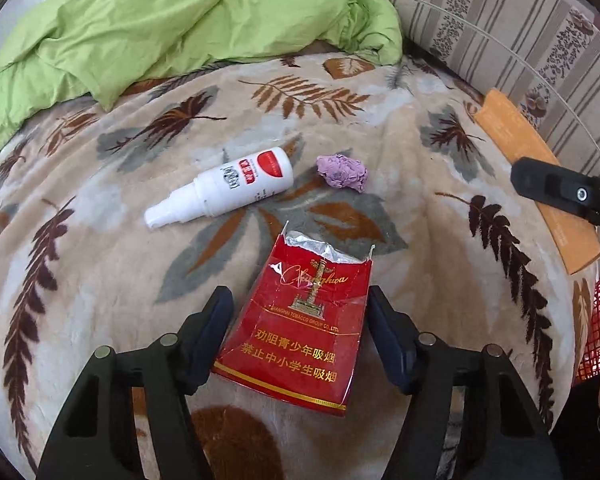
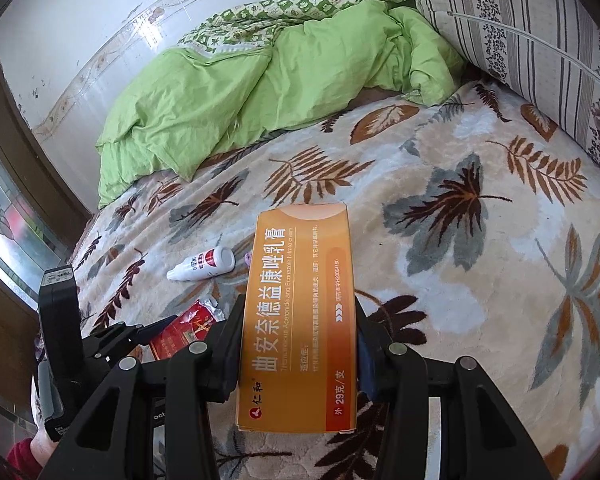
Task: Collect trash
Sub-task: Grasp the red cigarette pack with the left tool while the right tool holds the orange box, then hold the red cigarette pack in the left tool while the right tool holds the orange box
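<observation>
A torn red cigarette pack lies on the leaf-patterned blanket between the fingers of my left gripper, which is open around it with gaps on both sides. A white spray bottle and a crumpled purple paper ball lie just beyond. My right gripper is shut on an orange ointment box, held above the blanket. That box and a right finger show at the right of the left wrist view. The pack and bottle show at the right wrist view's left.
A rumpled green duvet lies at the far side of the bed. A striped floral cushion stands at the right. A red mesh basket sits at the bed's right edge. A white wall runs behind the bed.
</observation>
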Action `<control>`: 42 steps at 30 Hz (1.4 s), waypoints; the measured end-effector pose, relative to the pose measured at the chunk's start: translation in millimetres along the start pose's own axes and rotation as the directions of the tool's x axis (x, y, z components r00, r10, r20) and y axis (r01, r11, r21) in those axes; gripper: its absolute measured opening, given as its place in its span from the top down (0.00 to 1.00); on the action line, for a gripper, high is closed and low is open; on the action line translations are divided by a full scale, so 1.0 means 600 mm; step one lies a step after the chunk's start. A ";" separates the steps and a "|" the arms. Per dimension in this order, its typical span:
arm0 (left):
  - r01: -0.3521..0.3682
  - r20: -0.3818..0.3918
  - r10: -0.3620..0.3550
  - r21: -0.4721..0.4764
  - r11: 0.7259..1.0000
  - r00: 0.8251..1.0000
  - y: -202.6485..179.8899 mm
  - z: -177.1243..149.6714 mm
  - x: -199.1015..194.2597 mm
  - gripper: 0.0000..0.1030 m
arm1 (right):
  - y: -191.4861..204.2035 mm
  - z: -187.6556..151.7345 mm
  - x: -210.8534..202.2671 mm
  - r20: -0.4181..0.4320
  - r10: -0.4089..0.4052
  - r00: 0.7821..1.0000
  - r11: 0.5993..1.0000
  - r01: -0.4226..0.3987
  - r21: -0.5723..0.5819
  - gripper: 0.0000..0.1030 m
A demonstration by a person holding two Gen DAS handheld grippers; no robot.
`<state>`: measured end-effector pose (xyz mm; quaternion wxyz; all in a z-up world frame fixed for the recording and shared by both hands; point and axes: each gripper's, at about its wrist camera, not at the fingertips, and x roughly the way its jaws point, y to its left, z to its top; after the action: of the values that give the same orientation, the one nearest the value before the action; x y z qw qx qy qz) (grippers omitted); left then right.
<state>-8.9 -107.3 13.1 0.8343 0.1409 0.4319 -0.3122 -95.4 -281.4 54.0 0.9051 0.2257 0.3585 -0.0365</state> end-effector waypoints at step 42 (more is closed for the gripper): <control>-0.340 0.229 0.411 -0.294 0.893 0.882 0.041 -0.119 -0.221 0.35 | 0.165 -0.108 -0.048 0.058 0.015 0.998 0.935 0.007 -0.354 0.52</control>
<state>-95.6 0.4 77.6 0.9434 0.0721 0.3063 -0.1045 -135.1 -166.9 69.3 0.9413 0.0588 0.3315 0.0237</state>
